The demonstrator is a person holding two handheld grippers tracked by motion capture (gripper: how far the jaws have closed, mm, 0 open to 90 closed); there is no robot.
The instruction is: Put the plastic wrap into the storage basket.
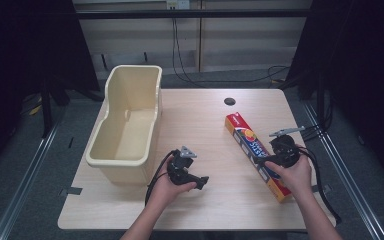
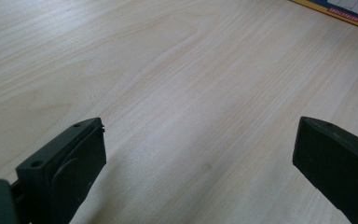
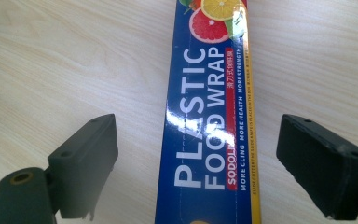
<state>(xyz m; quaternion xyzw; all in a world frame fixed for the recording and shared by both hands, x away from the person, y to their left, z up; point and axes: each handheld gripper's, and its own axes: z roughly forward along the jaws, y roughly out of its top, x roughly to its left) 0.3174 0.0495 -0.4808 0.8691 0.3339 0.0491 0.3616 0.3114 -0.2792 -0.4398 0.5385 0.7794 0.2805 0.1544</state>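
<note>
A long blue, red and yellow box of plastic food wrap lies flat on the wooden table at the right. My right gripper hovers over its middle, jaws open on either side of the box without touching it. My left gripper is at the front centre, held by the person's left hand, pointing right towards the box. In the left gripper view its jaws stand wide open over bare table, with a corner of the box at the top right.
A cream plastic basket stands empty on the left of the table. A small dark hole sits near the table's far edge. Cables trail from both grippers. Dark curtains flank the table.
</note>
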